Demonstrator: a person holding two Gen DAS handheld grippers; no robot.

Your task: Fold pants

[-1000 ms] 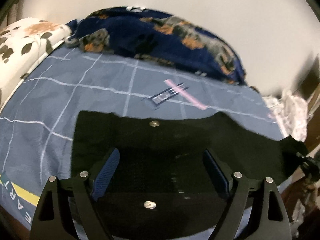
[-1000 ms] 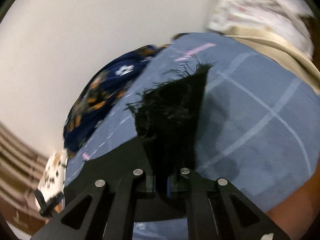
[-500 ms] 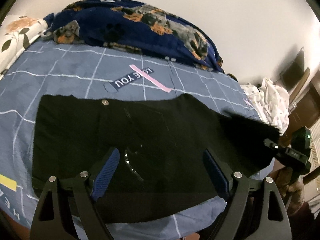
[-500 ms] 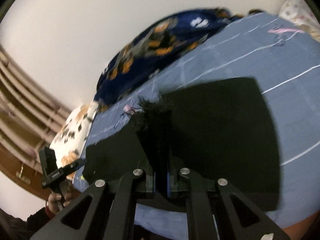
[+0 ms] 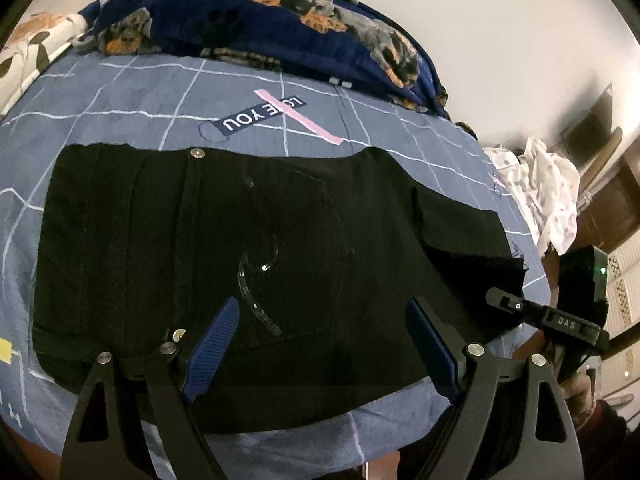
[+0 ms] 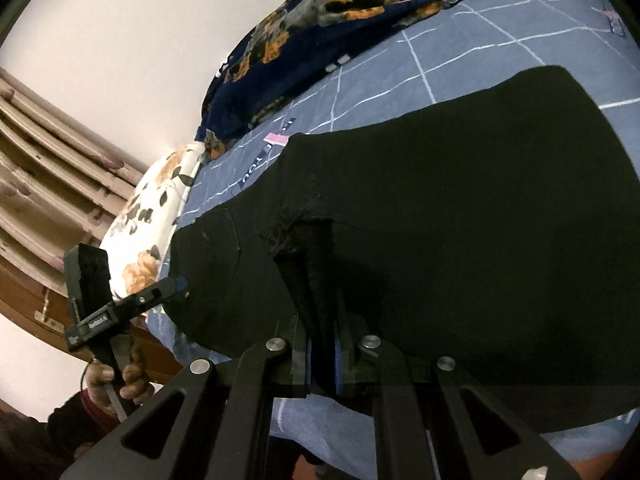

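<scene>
Right tool [image 6: 322, 356] clamped on frayed pants [image 6: 440, 208] hem; left tool [image 5: 320, 344] spread wide, apparently just above pants.

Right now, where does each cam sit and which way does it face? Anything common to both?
Left wrist: on the left gripper, angled down over the black pants on the blue bedsheet; its own open blue-padded fingers show, plus the right gripper at far right.
Right wrist: on the right gripper, looking across the bed towards the floral pillow; shut on a fold of the pants, with the left gripper and a hand at lower left.
Shared: pants, bedsheet, navy dog-print blanket, floral pillow, each other's gripper.
</scene>
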